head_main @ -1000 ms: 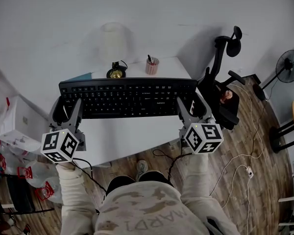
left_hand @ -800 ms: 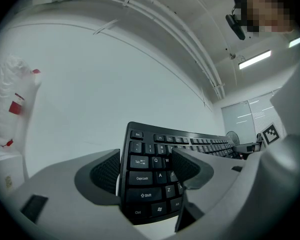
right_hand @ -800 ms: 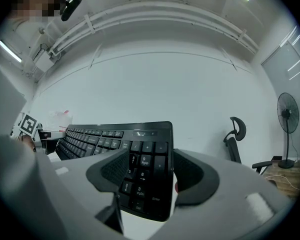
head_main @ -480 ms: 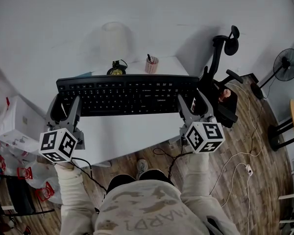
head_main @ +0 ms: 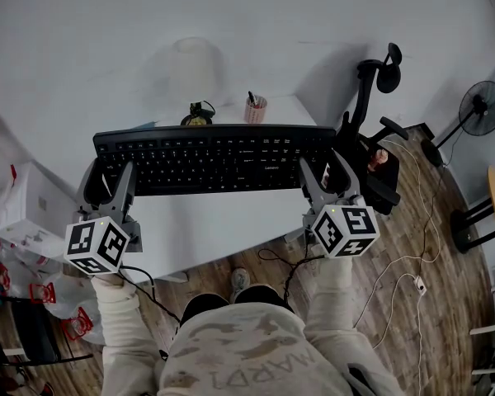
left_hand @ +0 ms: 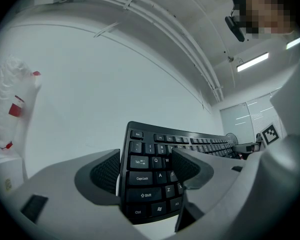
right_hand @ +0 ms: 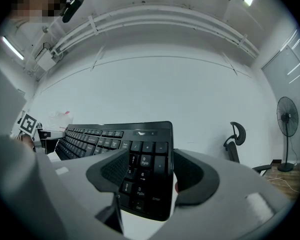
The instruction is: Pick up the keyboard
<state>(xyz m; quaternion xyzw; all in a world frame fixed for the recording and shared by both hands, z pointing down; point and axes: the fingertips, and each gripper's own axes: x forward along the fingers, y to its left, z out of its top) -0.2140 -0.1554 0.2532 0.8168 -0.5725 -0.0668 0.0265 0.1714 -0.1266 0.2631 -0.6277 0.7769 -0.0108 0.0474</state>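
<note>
A long black keyboard (head_main: pixel 214 159) hangs level above the white table (head_main: pixel 214 225), carried by its two ends. My left gripper (head_main: pixel 110 180) is shut on its left end, with one pad beside the end edge and the other over the letter keys. My right gripper (head_main: pixel 322 176) is shut on the number-pad end. In the left gripper view the keyboard (left_hand: pixel 200 144) runs away to the right from between the left gripper (left_hand: pixel 145 169) pads. In the right gripper view the keyboard (right_hand: pixel 90 134) stretches off to the left from the right gripper (right_hand: pixel 147 171).
At the table's back stand a pen cup (head_main: pixel 256 110), a small dark desk object (head_main: pixel 196 120) and a pale cylinder (head_main: pixel 191 68). A black office chair (head_main: pixel 371 139) is right of the table, a fan (head_main: pixel 487 106) farther right. Cables (head_main: pixel 404 279) lie on the wooden floor.
Both grippers have risen a little together, and the keyboard between them has come up off the table with them.
</note>
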